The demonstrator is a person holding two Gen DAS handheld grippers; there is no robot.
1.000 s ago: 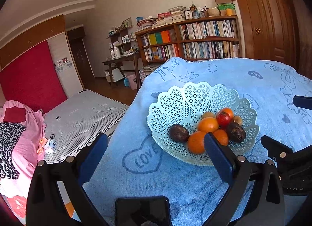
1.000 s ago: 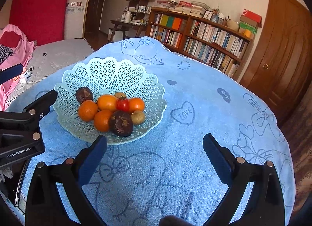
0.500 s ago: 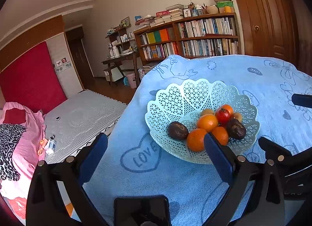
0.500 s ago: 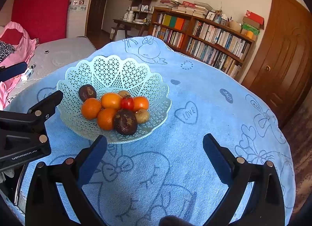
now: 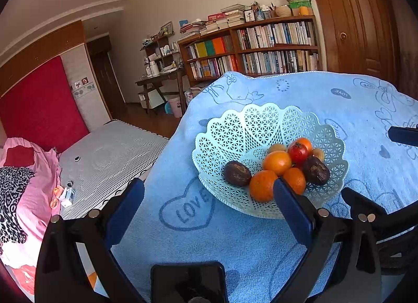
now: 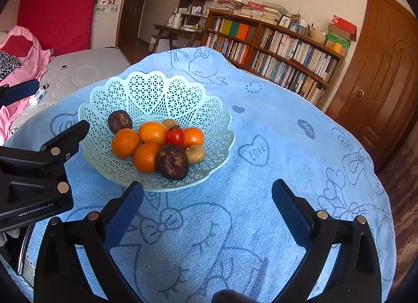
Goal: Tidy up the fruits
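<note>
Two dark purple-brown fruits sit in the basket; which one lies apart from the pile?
The dark fruit at the basket's left-rear side. It touches only one orange, while the other dark fruit sits at the front, pressed into the cluster.

A blue towel [image 6: 261, 198] covers the table, with a mint lattice basket [image 6: 209, 109] resting on it.

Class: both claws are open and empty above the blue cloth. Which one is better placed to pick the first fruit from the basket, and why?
Probably the left claw: its right finger already overlaps the basket rim beside an orange. The right claw hangs over bare cloth short of the basket.
</note>
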